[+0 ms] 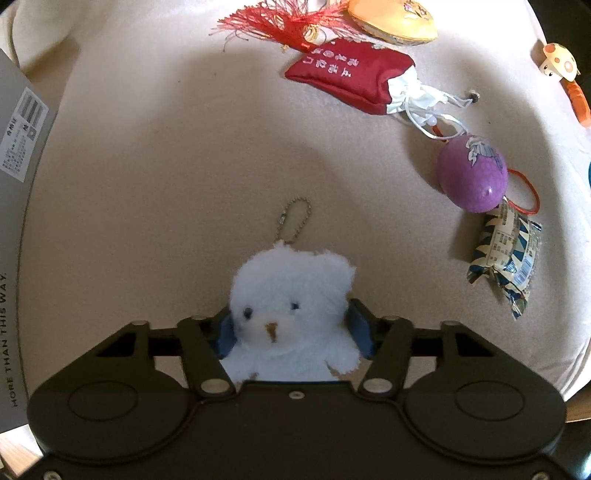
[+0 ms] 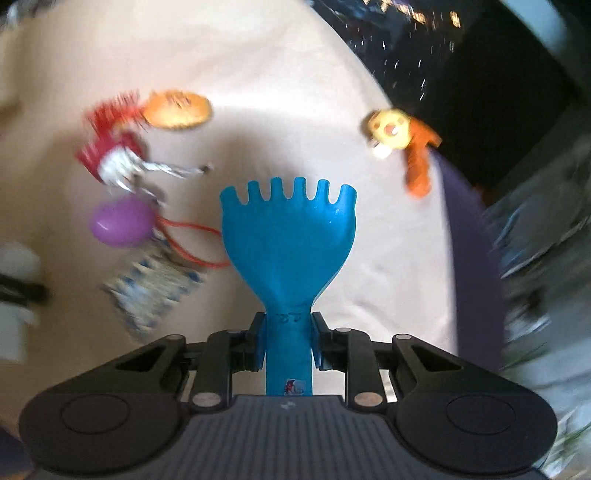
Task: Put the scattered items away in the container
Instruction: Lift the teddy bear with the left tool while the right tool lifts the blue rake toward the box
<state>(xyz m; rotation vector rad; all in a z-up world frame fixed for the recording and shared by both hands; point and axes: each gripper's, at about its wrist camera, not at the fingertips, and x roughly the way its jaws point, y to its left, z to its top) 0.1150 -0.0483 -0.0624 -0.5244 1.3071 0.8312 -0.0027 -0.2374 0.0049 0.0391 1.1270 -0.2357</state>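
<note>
A white plush bear (image 1: 291, 284) with a ball chain lies on the beige cloth. My left gripper (image 1: 291, 326) is shut on it, its blue pads pressing into the bear's sides. In the right wrist view a blue toy rake (image 2: 288, 236) stands up between the fingers, and my right gripper (image 2: 289, 332) is shut on its handle above the cloth. Scattered on the cloth are a red pouch (image 1: 347, 77), a purple egg (image 1: 472, 173), a snack packet (image 1: 506, 254), an orange cushion charm (image 1: 395, 18) with a red tassel (image 1: 273, 26), and a mushroom toy (image 1: 559, 61).
A grey box (image 1: 18, 147) with a printed label stands at the left edge of the left wrist view. The right wrist view is blurred; the cloth's edge (image 2: 454, 229) drops off at the right, with dark clutter beyond. The mushroom toy (image 2: 391, 133) lies near that edge.
</note>
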